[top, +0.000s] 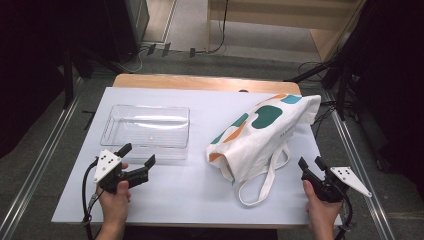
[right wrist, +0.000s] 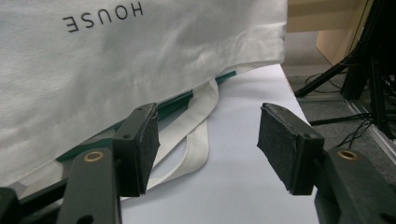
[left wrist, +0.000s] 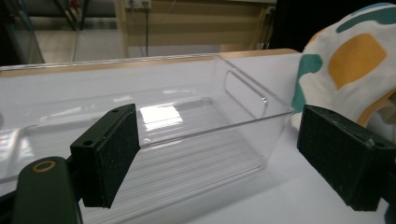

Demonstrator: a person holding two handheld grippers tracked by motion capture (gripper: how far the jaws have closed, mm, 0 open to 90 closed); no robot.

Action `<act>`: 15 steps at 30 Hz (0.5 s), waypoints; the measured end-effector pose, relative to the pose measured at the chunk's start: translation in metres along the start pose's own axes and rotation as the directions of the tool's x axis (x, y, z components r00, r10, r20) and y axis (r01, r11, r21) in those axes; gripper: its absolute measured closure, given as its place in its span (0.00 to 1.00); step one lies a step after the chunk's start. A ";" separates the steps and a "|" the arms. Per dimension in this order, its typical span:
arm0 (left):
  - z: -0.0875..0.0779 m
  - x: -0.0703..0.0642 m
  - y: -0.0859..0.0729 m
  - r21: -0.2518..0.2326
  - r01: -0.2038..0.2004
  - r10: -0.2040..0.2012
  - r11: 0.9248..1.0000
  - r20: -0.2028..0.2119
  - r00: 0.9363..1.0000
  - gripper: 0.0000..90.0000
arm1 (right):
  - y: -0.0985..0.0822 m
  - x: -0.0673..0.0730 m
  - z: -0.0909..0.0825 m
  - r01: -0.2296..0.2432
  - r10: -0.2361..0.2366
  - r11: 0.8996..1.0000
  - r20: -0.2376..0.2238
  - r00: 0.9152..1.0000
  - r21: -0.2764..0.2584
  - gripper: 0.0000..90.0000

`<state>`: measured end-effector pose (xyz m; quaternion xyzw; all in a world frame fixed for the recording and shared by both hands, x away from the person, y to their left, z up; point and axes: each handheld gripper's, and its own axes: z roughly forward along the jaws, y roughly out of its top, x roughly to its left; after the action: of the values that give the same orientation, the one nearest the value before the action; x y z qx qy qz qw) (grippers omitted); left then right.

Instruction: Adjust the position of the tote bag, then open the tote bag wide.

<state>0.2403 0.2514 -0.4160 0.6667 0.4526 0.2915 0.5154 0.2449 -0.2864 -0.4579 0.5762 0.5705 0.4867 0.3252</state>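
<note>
A white tote bag (top: pixel 260 132) with teal and orange patches lies on the white sheet at the right, its handles (top: pixel 267 177) trailing toward the near edge. A clear plastic bin (top: pixel 146 129) sits at the left, with nothing in it. My left gripper (top: pixel 138 155) hovers just in front of the bin, jaws open and nothing between them; the left gripper view has the bin (left wrist: pixel 187 126) ahead and the bag (left wrist: pixel 355 65) at the right. My right gripper (top: pixel 311 164) is open near the bag's handles, which lie on the sheet beyond its jaws in the right gripper view (right wrist: pixel 196 140), under the bag (right wrist: pixel 116 70).
The white sheet (top: pixel 190 190) covers a wooden table (top: pixel 200 81). Metal rails run along both sides on the floor, and black stands and cables sit at the far right. Bare sheet lies between the two grippers.
</note>
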 end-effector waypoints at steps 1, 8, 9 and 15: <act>0.008 -0.011 0.003 0.013 -0.011 0.010 1.000 0.021 1.000 0.15 | 0.001 0.000 -0.003 0.015 -0.015 1.000 0.012 1.000 -0.003 0.45; 0.027 -0.053 0.008 0.046 -0.065 0.061 0.997 0.086 0.994 0.15 | 0.003 0.006 -0.009 -0.002 0.002 1.000 -0.006 1.000 -0.009 0.53; 0.031 -0.063 0.010 0.047 -0.077 0.072 0.996 0.108 0.992 0.15 | 0.002 0.012 -0.010 0.009 -0.009 1.000 -0.025 1.000 -0.006 0.54; 0.041 -0.093 0.015 0.045 -0.110 0.100 0.993 0.173 0.980 0.15 | 0.000 0.027 -0.006 0.027 -0.026 1.000 -0.062 0.998 0.009 0.53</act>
<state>0.2409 0.1491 -0.4067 0.7259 0.3789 0.2479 0.5177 0.2364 -0.2614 -0.4507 0.5549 0.5903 0.4971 0.3107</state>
